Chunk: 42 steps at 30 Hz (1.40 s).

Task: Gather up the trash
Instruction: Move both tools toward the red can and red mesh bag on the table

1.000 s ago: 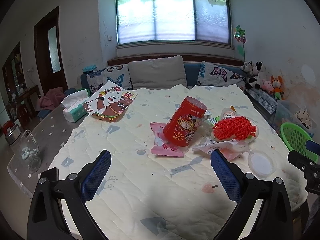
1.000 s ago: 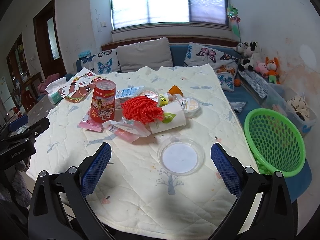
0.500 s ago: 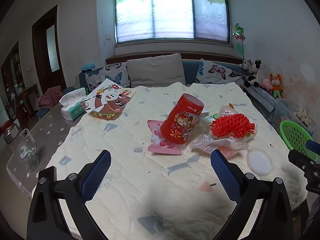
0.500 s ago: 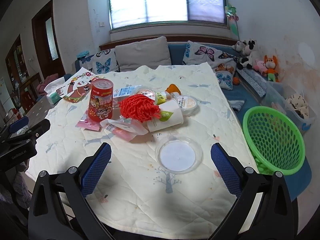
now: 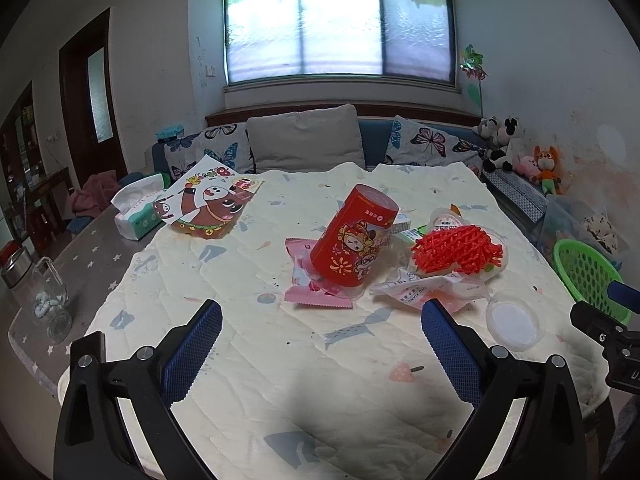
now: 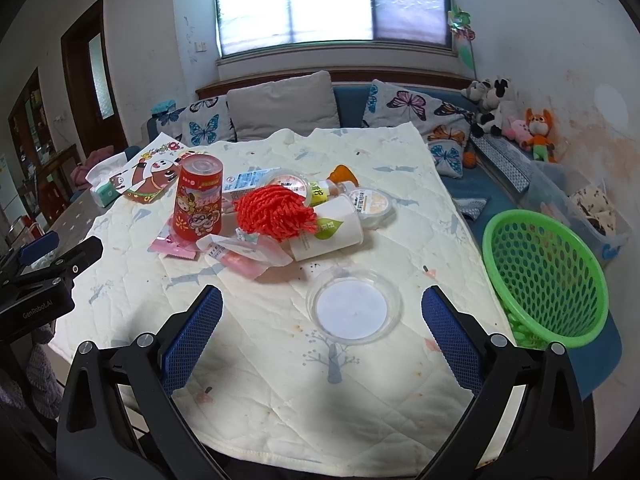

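Trash lies heaped mid-table: a red printed canister (image 5: 354, 246) (image 6: 199, 201), a pink wrapper (image 5: 304, 292) under it, a red foam net (image 5: 458, 249) (image 6: 274, 211), a crumpled clear wrapper (image 6: 244, 254), a white paper cup (image 6: 332, 232) on its side and a clear round lid (image 6: 354, 306) (image 5: 514, 320). A green mesh basket (image 6: 544, 276) (image 5: 588, 276) stands off the table's right edge. My left gripper (image 5: 320, 356) hangs open, short of the canister. My right gripper (image 6: 322, 344) is open, just short of the lid. Neither holds anything.
The table carries a cream quilted cloth (image 6: 280, 360). A tissue pack (image 5: 138, 212) and a cartoon bag (image 5: 208, 204) sit at the far left. A glass jar (image 5: 40, 292) stands on the grey left edge. A sofa with cushions (image 5: 304, 140) lies behind, soft toys at the right.
Both views have drifted slightly back and up, so the trash heap sits a little farther off. Both grippers stay open, and nothing on the table has shifted.
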Each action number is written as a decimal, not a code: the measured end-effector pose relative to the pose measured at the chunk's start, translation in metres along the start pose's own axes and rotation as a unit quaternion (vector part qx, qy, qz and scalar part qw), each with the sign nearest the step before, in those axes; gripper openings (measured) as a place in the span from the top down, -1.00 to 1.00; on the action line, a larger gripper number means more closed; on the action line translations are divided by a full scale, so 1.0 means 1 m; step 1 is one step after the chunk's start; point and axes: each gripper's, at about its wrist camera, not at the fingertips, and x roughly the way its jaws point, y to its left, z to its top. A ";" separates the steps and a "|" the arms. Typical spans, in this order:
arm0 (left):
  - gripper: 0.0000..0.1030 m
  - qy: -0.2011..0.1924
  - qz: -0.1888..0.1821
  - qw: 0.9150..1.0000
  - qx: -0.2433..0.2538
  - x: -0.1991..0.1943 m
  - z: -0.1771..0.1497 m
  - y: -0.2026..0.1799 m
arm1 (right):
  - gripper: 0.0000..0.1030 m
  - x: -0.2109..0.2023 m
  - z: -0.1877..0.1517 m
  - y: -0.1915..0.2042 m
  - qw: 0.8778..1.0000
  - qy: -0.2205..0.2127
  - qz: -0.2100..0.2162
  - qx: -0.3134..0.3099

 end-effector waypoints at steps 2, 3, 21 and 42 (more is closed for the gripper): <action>-0.88 0.002 -0.001 1.000 0.000 0.000 -0.001 -0.001 | -0.92 0.000 -0.001 -0.001 1.000 0.001 -0.001 0.002; -0.88 0.002 -0.001 1.000 0.000 0.000 -0.001 -0.002 | -0.92 0.000 -0.001 -0.002 1.000 0.001 -0.002 0.002; -0.88 0.006 -0.008 1.000 0.005 0.004 0.003 -0.007 | -0.92 -0.001 -0.002 -0.005 1.000 0.004 -0.010 0.009; -0.88 0.017 -0.015 1.000 0.011 0.018 0.010 -0.014 | -0.92 0.012 0.001 -0.013 1.000 0.016 -0.014 0.010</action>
